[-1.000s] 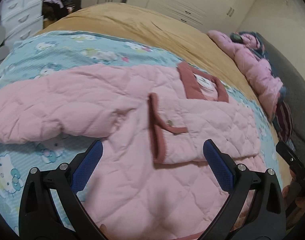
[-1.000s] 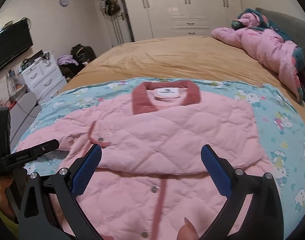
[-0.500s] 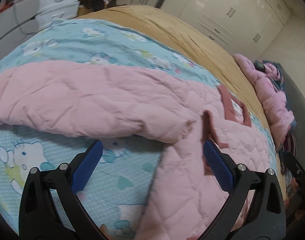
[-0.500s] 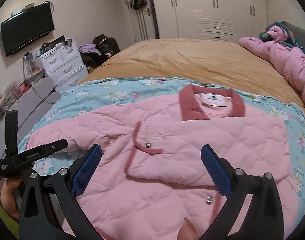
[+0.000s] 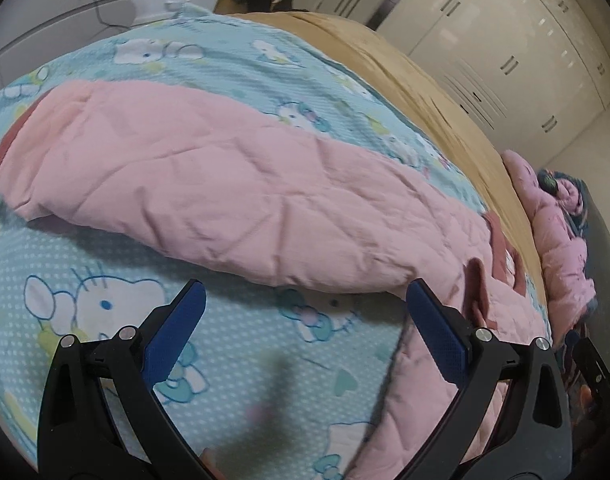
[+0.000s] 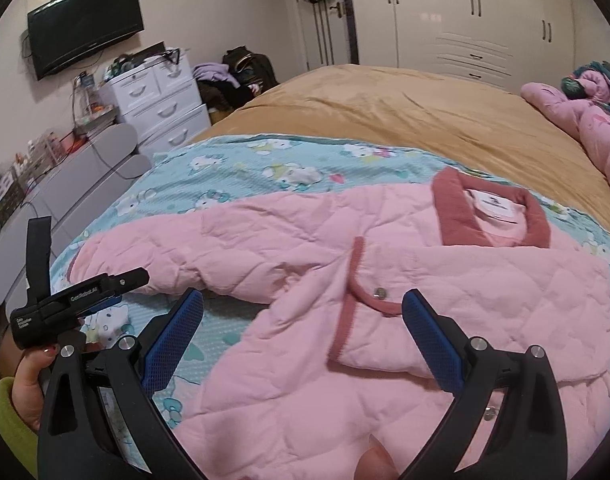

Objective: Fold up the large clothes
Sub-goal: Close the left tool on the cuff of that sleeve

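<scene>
While the quilted pink jacket lies face up on the cartoon-print blanket near the bed's near edge, its left sleeve stretches out flat toward the bed's left edge, not yet folded in. Beside it, the left gripper hovers just short of the sleeve with jaws spread wide and nothing between them, probably lining up to take the sleeve and carry it across the body. Further right, the other sleeve already lies folded over the chest, below the dark pink collar. Above the jacket's lower front, the right gripper hangs equally wide open and empty, apparently waiting its turn.
</scene>
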A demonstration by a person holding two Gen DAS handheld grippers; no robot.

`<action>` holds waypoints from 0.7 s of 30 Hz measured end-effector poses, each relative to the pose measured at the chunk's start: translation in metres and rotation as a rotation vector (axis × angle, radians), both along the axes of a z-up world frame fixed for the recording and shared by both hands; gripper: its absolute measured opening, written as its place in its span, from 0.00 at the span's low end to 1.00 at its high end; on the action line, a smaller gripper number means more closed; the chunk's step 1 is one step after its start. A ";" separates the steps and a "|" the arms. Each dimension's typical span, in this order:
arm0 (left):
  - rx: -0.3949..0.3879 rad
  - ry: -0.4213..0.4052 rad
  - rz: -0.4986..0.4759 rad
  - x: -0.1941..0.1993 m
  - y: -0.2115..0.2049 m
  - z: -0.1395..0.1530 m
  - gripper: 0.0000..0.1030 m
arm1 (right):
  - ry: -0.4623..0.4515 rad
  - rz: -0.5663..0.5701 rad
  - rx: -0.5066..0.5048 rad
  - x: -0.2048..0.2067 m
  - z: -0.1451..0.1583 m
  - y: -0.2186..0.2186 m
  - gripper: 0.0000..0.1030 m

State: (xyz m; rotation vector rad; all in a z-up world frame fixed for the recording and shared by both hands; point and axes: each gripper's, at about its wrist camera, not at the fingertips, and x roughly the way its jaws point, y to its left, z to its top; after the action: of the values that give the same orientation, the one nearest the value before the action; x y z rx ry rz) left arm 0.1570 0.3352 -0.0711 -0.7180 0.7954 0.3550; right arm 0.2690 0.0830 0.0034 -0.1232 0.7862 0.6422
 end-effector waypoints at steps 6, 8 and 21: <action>-0.042 -0.004 0.067 -0.011 0.023 -0.013 0.91 | 0.009 0.033 -0.019 -0.002 -0.006 0.020 0.96; -0.054 -0.006 0.093 -0.015 0.031 -0.016 0.91 | 0.014 0.038 -0.024 -0.001 -0.009 0.024 0.96; -0.174 -0.091 0.266 -0.033 0.081 -0.044 0.91 | 0.052 0.043 -0.039 0.003 -0.027 0.033 0.96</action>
State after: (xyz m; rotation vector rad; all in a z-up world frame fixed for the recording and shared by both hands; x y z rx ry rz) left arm 0.1241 0.4162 -0.1154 -1.0006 0.6507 0.4928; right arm 0.2722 0.1163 -0.0234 -0.1602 0.8481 0.6728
